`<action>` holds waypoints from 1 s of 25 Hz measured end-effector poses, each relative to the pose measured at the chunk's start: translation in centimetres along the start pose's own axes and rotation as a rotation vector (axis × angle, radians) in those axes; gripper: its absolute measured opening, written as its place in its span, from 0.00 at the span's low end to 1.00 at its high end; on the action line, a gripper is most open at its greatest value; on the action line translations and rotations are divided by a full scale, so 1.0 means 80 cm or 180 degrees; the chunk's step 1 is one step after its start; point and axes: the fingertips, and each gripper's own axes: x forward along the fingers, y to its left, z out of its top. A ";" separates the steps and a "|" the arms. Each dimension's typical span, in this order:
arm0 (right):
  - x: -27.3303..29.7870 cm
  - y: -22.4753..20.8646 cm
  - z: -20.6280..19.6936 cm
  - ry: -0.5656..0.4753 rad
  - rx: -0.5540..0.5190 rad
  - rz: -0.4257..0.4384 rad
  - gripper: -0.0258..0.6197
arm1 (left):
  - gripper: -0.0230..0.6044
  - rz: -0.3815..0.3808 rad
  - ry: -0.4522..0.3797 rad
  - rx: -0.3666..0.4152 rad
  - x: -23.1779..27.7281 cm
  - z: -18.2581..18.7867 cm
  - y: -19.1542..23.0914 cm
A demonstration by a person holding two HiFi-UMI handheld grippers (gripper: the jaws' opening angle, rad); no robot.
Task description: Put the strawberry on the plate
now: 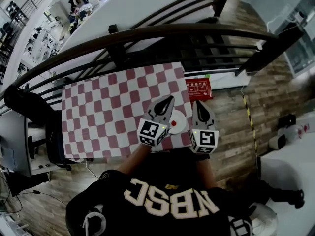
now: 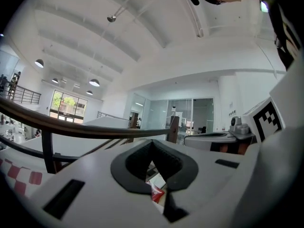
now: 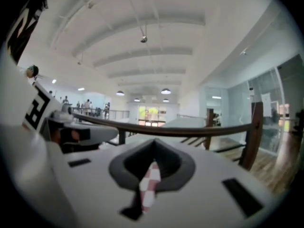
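Since the small red strawberry (image 1: 173,123) already lies on the round white plate (image 1: 181,118), the task looks done; only drawing the tools away seems left. The left gripper (image 1: 170,99) and the right gripper (image 1: 197,103) both have jaws together, holding nothing. The berry sits between them, just right of the left one. It is too small to tell its long axis or which way it points.

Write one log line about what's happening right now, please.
strawberry: on plate | left tool: shut, empty | right tool: shut, empty
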 end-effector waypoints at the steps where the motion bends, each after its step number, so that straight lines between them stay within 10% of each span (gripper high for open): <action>1: 0.001 0.001 0.005 -0.0045 0.0008 -0.0002 0.07 | 0.06 0.0024 -0.0047 0.0015 0.000 0.004 -0.001; 25: 0.047 0.029 0.011 -0.0014 -0.0040 0.0394 0.07 | 0.06 0.0094 -0.0021 0.0021 0.023 0.008 0.020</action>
